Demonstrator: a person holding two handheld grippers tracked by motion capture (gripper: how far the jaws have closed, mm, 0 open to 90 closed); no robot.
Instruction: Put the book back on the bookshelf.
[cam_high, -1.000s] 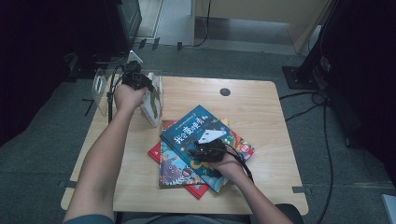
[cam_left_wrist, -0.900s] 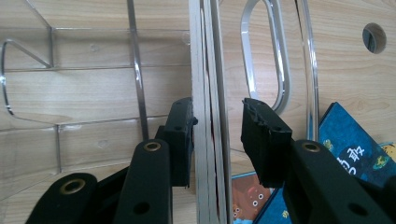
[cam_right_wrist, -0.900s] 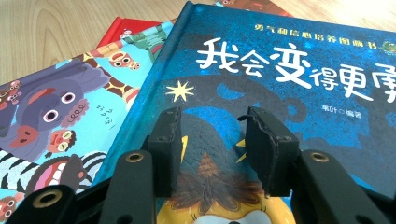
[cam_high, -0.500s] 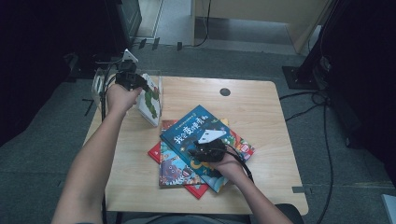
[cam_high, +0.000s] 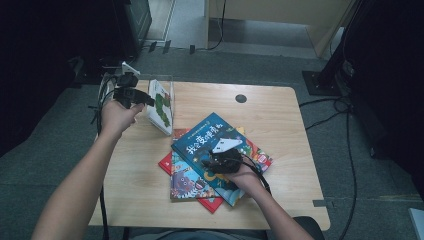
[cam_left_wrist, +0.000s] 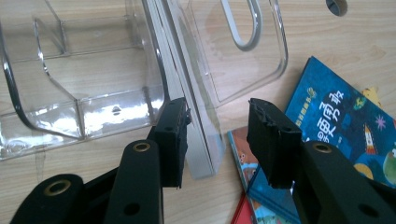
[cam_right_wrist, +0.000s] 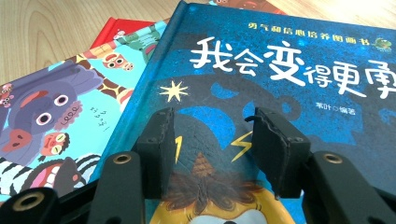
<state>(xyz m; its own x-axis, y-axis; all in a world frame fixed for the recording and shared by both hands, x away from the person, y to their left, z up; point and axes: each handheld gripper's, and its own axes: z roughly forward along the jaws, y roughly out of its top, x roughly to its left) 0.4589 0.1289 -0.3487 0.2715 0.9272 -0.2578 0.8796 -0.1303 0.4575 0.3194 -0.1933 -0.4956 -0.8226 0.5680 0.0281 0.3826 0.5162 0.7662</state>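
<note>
A clear plastic book holder (cam_high: 169, 83) (cam_left_wrist: 70, 84) stands at the table's far left. A thin book (cam_high: 161, 102) (cam_left_wrist: 187, 88) with a green and white cover stands upright in it. My left gripper (cam_high: 146, 100) (cam_left_wrist: 217, 135) is open just left of the holder, and the book's lower edge sits in the gap near one jaw. A blue picture book (cam_high: 200, 142) (cam_right_wrist: 280, 60) tops a stack at the table's middle. My right gripper (cam_high: 216, 155) (cam_right_wrist: 212, 149) hovers low over its cover, open with nothing between its jaws.
Under the blue book lie a colourful cartoon book (cam_high: 182, 180) (cam_right_wrist: 56, 116) and a red one (cam_high: 210, 202) (cam_right_wrist: 109, 28). The wooden table (cam_high: 280, 115) has a round hole (cam_high: 241, 98) (cam_left_wrist: 337, 4) at the back. Cables (cam_high: 350, 150) run on the floor to the right.
My left gripper has drawn back a little to the left, away from the holder, and the book stays standing in it. The right gripper has not moved.
</note>
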